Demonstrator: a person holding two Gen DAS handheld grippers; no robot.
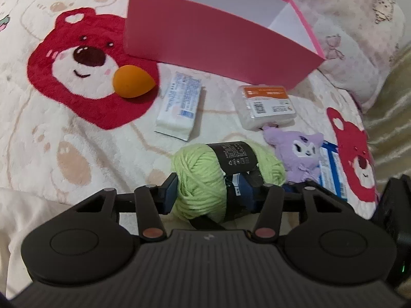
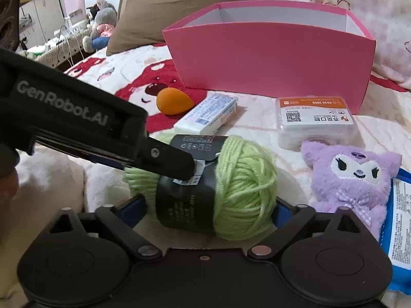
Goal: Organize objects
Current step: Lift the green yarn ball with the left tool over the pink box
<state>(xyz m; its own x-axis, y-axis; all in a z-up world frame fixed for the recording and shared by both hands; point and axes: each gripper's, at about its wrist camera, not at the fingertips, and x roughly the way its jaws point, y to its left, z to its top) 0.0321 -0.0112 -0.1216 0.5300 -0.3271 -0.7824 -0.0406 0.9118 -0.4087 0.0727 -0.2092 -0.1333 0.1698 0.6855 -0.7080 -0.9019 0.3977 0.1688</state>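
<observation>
"GenRobot.AI" in pale letters on the side of the left gripper [image 2: 179, 164]. On the orange-topped label of the clear box [image 2: 314, 120]: a QR code and, upside down, the digits "6628 3088" with a line of small capitals ending in "DENTAL CLINIC". On the black band of the yarn [image 2: 231, 187]: small white print and symbols, too fine to read. On the white pack [image 2: 206, 116]: blue print, not readable.

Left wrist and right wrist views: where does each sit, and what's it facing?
Left wrist: on the left claw, angled down at the green yarn ball between its fingers, pink box beyond.
Right wrist: on the right claw, facing the same ball; left claw reaches in from left.
Shared: ball, box, orange sponge, purple plush.
</observation>
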